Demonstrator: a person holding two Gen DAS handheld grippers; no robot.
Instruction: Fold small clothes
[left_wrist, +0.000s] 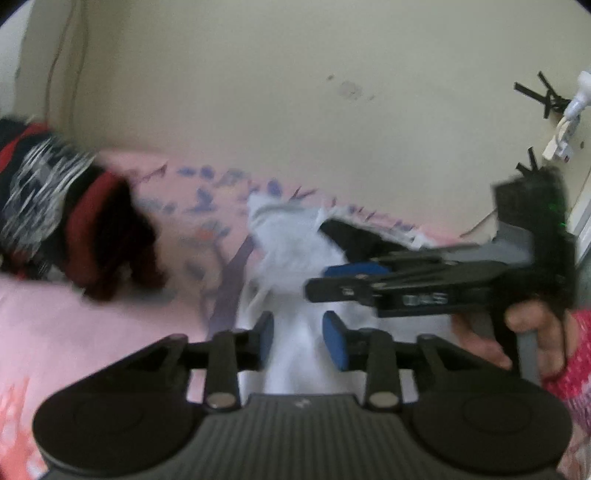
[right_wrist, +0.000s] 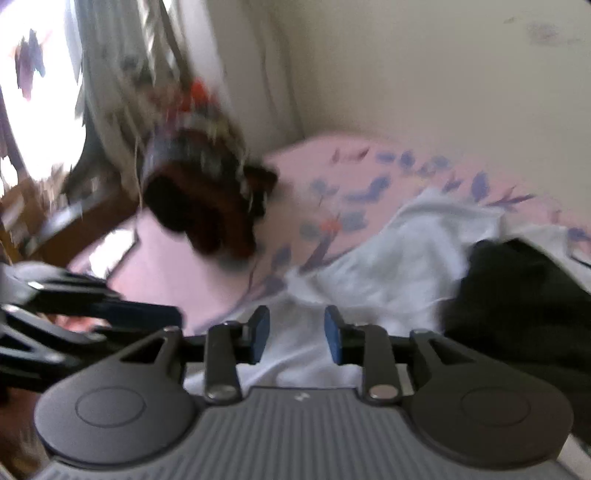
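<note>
White garment (left_wrist: 295, 266): spread crumpled on the bed (left_wrist: 92, 332), directly ahead of both grippers; a black part (right_wrist: 517, 295) is seen at its right side, whether the same piece or a second one cannot be told.
Long axis: seen to run from the near edge away toward the wall (left_wrist: 295, 92), slanting rightward; exact outline lost to blur.
Left gripper (left_wrist: 297, 341): fingers set moderately apart over the white cloth, nothing pinched between them.
Right gripper (right_wrist: 296, 334): fingers likewise parted, white cloth visible through the gap, no grip shown; held by a hand (left_wrist: 517, 332) in a red patterned sleeve.
Surroundings: pink bedsheet with a purple leaf print; a dark red and navy patterned pile (left_wrist: 62, 221) is lying to the left, apart from the white garment.
Obstruction: none noted over the garment besides the grippers.
Count: two grippers, one white garment, one dark pile.
</note>
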